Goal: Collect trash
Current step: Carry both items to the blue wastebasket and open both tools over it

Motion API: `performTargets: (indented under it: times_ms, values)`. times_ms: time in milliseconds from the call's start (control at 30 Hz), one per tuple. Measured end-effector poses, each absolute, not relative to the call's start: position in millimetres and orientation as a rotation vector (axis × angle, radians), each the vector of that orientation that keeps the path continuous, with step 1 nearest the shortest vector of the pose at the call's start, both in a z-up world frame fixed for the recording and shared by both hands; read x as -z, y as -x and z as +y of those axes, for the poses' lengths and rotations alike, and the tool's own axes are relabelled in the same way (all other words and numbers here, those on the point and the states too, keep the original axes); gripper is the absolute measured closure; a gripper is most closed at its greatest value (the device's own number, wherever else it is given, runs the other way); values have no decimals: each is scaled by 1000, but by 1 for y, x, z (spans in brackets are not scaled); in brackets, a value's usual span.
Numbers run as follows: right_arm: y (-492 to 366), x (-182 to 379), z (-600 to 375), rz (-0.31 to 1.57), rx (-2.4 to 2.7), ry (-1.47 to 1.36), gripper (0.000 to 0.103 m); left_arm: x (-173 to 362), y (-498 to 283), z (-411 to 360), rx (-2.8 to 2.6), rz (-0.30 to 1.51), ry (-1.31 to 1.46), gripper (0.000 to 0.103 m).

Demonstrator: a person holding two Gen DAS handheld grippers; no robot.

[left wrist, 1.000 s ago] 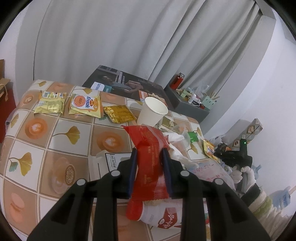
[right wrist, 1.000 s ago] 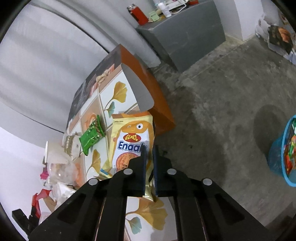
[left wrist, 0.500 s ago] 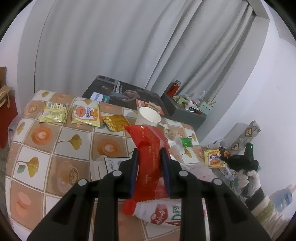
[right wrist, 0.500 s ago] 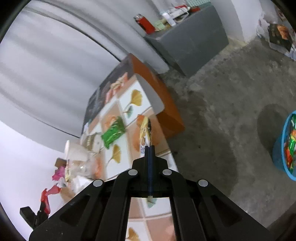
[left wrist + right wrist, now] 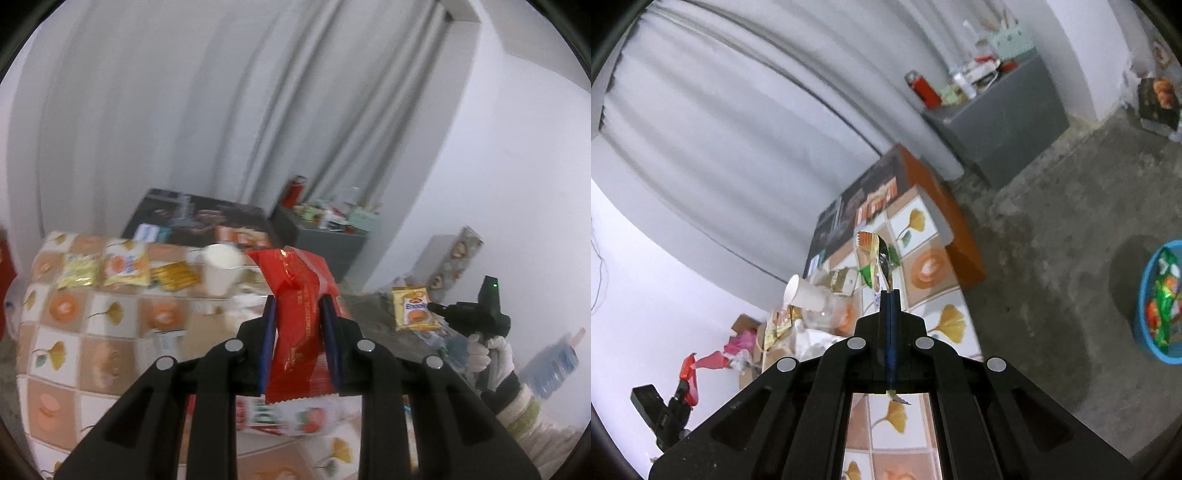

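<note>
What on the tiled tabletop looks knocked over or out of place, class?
The paper cup seems to lie tipped on its side among clutter in the right wrist view, mouth facing sideways. Snack packets lie scattered across the table. Nothing looks spilled.

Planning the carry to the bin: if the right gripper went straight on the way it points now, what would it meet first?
Probably the tiled table near the green wrapper, not the blue basket off right; depth is unclear.
</note>
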State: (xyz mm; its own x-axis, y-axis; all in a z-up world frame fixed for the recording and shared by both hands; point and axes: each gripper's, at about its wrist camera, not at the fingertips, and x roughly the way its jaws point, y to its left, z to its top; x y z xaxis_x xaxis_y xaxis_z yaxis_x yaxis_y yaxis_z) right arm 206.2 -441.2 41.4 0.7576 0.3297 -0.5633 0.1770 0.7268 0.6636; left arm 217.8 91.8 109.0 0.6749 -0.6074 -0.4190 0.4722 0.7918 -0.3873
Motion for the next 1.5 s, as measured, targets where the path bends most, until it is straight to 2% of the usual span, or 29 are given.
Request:
performTargets:
  times_ms: [267,500,867,1167,1200,1267,1333,1367,1500]
  values:
    - [-107,-44,-518,632,106,-842,103,-128,-204,-29,867,608,153,80]
    - [-20,-1,-593,617,366,-924,103,-113,-199,-172,1051,744,20,80]
    - [23,100,-655,695,569,-1034,103,-17,-184,-432,1175,1084,-209,80]
    - [3,178,-709,747,623,-1162,103,80,-194,-572,1118,1223,-329,80]
    - [3,185,-716,740,636,-1185,100,85,-194,-576,1116,1228,-333,79]
    - [0,195,-727,717,661,-1210,96,101,-201,-595,1117,1237,-339,70]
    - [-7,207,-738,715,690,-1229,77,113,-207,-608,1079,1236,-353,45]
    - [-9,215,-743,715,708,-1242,64,118,-211,-612,1055,1227,-345,43]
    - [-16,226,-746,748,715,-1249,61,124,-218,-612,1061,1252,-263,40]
